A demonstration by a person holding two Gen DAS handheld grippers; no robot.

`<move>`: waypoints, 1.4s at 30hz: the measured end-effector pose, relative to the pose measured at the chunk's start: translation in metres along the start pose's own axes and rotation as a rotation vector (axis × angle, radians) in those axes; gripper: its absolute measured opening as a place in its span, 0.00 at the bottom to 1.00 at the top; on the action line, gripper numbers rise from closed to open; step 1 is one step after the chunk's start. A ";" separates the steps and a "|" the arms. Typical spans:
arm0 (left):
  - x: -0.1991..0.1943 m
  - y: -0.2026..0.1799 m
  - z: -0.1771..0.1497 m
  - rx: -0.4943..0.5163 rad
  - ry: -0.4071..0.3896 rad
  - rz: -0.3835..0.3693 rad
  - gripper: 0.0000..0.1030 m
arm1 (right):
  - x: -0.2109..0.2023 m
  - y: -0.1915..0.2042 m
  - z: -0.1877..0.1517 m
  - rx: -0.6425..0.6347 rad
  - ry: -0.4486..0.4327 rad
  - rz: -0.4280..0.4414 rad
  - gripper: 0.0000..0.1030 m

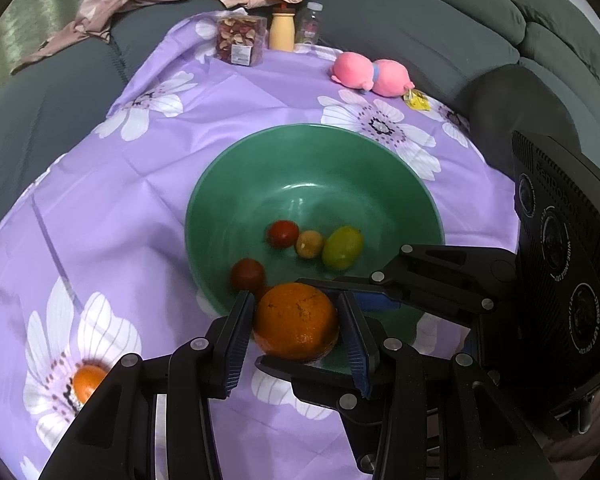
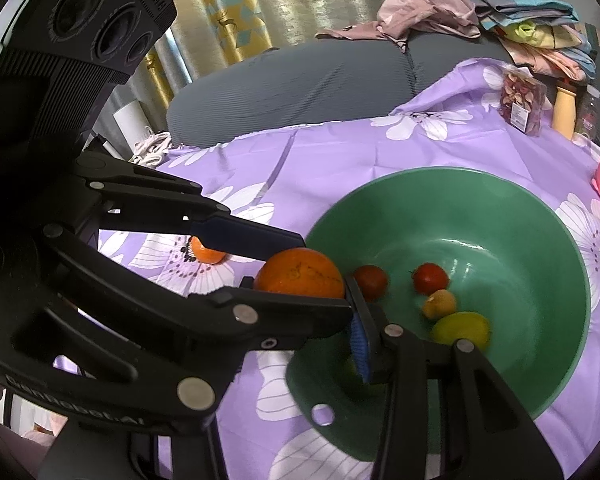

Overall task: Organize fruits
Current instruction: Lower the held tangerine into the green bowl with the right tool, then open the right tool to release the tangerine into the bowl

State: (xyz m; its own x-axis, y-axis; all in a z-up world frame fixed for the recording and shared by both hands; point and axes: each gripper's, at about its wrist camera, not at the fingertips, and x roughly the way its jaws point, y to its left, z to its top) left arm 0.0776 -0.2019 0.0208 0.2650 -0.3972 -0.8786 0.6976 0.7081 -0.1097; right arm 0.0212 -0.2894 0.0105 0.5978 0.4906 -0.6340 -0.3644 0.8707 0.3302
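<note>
My left gripper (image 1: 296, 322) is shut on a large orange (image 1: 296, 322) and holds it over the near rim of a green bowl (image 1: 260, 152). The orange also shows in the right wrist view (image 2: 300, 272). The bowl holds two red tomatoes (image 1: 283, 234) (image 1: 247, 275), a small yellow-orange fruit (image 1: 309, 244) and a yellow-green fruit (image 1: 342, 247). A second orange (image 1: 86, 382) lies on the cloth to the left. My right gripper shows in the left wrist view, its fingers (image 1: 376, 302) by the bowl's near right rim; in its own view one finger (image 2: 360, 344) reaches into the bowl (image 2: 560, 232).
A purple flowered cloth (image 1: 140, 208) covers the surface. At its far edge stand a clear box of dried fruit (image 1: 240, 40), a yellow bottle (image 1: 282, 30) and a clear bottle (image 1: 310, 24). A pink plush toy (image 1: 370, 74) lies at the right. A grey sofa (image 1: 400, 28) with clothes surrounds it.
</note>
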 end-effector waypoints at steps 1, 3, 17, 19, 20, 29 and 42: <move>0.002 0.000 0.001 0.002 0.002 -0.002 0.42 | 0.001 -0.002 0.000 0.002 0.001 -0.001 0.42; 0.005 0.000 0.004 0.003 0.006 -0.006 0.42 | 0.002 -0.006 0.001 0.008 0.003 -0.003 0.42; 0.025 0.002 0.013 0.001 0.035 -0.041 0.42 | 0.011 -0.026 0.000 0.029 0.035 -0.016 0.42; 0.027 0.002 0.014 -0.001 0.036 -0.047 0.42 | 0.012 -0.027 0.000 0.029 0.039 -0.019 0.42; 0.028 0.003 0.014 -0.003 0.037 -0.051 0.42 | 0.012 -0.028 0.000 0.031 0.041 -0.021 0.42; 0.036 0.006 0.015 -0.036 0.049 -0.092 0.42 | 0.014 -0.030 0.000 0.034 0.059 -0.046 0.43; 0.012 0.014 0.004 -0.076 -0.004 -0.028 0.79 | 0.001 -0.024 -0.003 0.034 0.051 -0.095 0.61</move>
State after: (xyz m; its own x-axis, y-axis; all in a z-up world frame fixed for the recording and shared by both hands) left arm 0.0934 -0.1990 0.0105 0.2487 -0.4193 -0.8731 0.6521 0.7390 -0.1692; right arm 0.0284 -0.3100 0.0001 0.5915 0.4039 -0.6979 -0.2828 0.9144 0.2895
